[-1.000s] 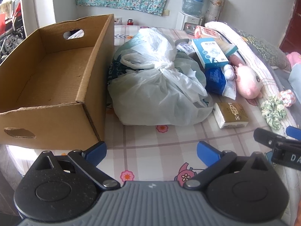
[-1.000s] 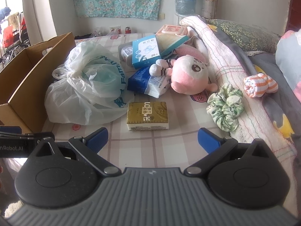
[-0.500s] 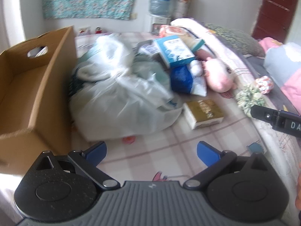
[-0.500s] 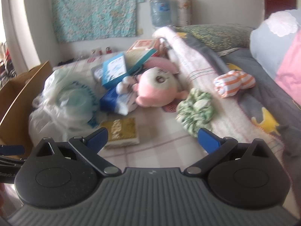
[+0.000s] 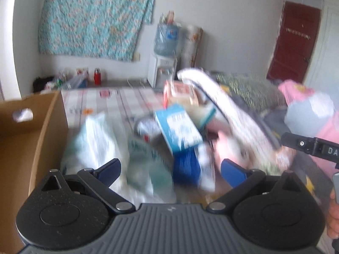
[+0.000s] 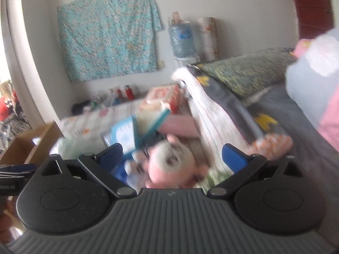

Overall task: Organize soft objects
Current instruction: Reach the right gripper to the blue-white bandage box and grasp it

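Covering the bed (image 5: 110, 101), a checked sheet meets white walls (image 5: 233, 21).

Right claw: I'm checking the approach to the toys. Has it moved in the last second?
Yes. The right claw has advanced toward the pink plush, which now sits low between its open fingers, and the wall cloth looms larger.

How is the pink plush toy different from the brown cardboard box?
The pink plush toy is rounded, with a pale face; the brown cardboard box is flat-sided, with a cut-out handle hole. The toy lies right in front of the open right gripper; the box stands off to the left, open-topped. Both rest on the checked bed sheet.
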Tool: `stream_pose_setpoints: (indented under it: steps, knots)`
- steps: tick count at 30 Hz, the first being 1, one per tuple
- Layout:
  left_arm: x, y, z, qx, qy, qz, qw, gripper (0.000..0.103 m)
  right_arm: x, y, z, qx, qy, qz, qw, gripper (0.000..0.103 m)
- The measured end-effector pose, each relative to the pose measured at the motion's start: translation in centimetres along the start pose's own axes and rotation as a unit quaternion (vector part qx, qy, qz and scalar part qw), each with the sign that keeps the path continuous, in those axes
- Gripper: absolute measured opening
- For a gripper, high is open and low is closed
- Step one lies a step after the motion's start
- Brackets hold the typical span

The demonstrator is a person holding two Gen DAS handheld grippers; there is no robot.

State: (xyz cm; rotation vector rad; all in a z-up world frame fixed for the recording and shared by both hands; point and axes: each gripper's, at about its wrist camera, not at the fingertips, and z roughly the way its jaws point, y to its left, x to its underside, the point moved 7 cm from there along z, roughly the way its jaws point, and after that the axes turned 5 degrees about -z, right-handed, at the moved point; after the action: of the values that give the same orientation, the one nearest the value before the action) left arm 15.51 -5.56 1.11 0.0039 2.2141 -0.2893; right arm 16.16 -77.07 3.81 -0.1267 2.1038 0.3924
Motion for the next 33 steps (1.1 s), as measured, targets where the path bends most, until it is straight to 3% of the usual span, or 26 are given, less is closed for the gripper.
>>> stream_pose_setpoints:
  steps: [2, 5, 8, 10, 11, 16, 21, 27, 33]
  knots:
    - [-1.1, -0.2, 0.7, 0.005, -0.01, -0.003, 0.9999, 0.094, -1.8, 0.3, 1.3, -0.029, -0.002, 0.007, 1.0, 0.098]
    - [-2.1, -0.7, 2.8, 0.012, -0.011, 0.005, 0.9999, 0.076, -3.8, 1.3, 3.7, -0.076, 0.009, 0.018, 0.997, 0.094]
    - [-2.2, -0.9, 5.4, 0.017, 0.018, 0.007, 0.9997, 0.06, -5.0, 2.7, 7.0, -0.126, 0.043, 0.03, 0.991, 0.08]
    - [-2.1, -0.9, 7.1, 0.023, 0.037, 0.004, 0.999, 0.056, -5.1, 3.7, 9.7, -0.154, 0.078, 0.04, 0.984, 0.066]
    - [-2.2, -0.8, 7.8, 0.025, 0.045, 0.004, 0.9987, 0.055, -5.1, 4.0, 10.9, -0.163, 0.093, 0.044, 0.981, 0.064]
    - [-2.5, -0.5, 11.5, 0.025, 0.089, 0.006, 0.9957, 0.06, -3.8, 5.0, 17.2, -0.189, 0.166, 0.065, 0.966, 0.045]
    - [-2.4, -0.6, 14.8, 0.015, 0.126, -0.012, 0.9918, 0.082, -2.7, 5.2, 21.2, -0.192, 0.204, 0.075, 0.957, 0.039]
    - [-2.2, -1.2, 17.4, 0.007, 0.159, -0.018, 0.9871, 0.086, -2.0, 4.6, 23.8, -0.198, 0.226, 0.092, 0.949, 0.038]
    - [-2.8, -1.7, 19.1, -0.001, 0.162, -0.034, 0.9861, 0.085, -1.4, 4.6, 24.8, -0.217, 0.237, 0.114, 0.94, 0.035]
